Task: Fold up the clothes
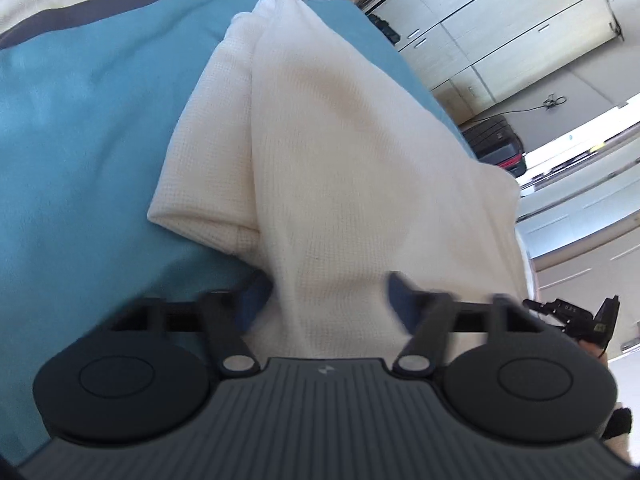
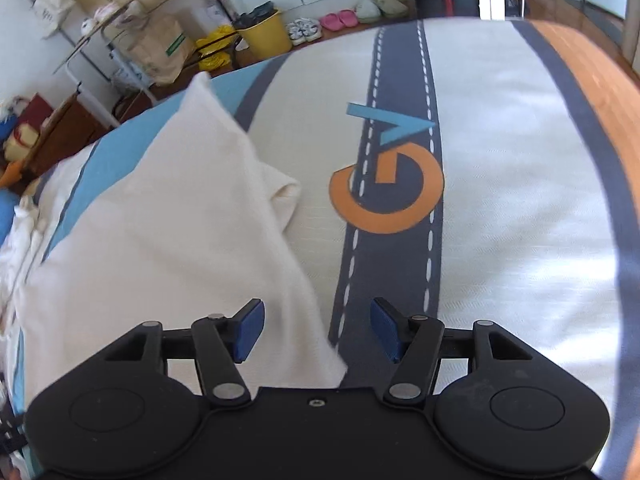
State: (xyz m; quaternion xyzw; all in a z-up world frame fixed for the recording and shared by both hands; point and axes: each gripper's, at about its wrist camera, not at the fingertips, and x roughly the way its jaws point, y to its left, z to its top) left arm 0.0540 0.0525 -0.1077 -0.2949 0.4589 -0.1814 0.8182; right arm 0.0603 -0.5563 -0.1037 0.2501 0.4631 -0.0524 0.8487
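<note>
A cream waffle-knit garment (image 1: 328, 152) lies folded lengthwise on the bed, with a short sleeve (image 1: 200, 208) sticking out on its left. My left gripper (image 1: 326, 300) is open, its blue pads (image 1: 252, 300) standing either side of the garment's near end, over the cloth. In the right wrist view the same garment (image 2: 160, 220) lies at the left, a tucked sleeve (image 2: 286, 196) on its right edge. My right gripper (image 2: 316, 330) is open over the garment's near right corner, holding nothing.
The bed cover (image 2: 500, 160) is white with a blue band (image 1: 80, 140), a dark road stripe (image 2: 400, 200) and an orange edge. The other gripper (image 1: 572, 316) shows at the left view's right edge. A yellow bin (image 2: 264, 34), shoes and shelves stand beyond the bed.
</note>
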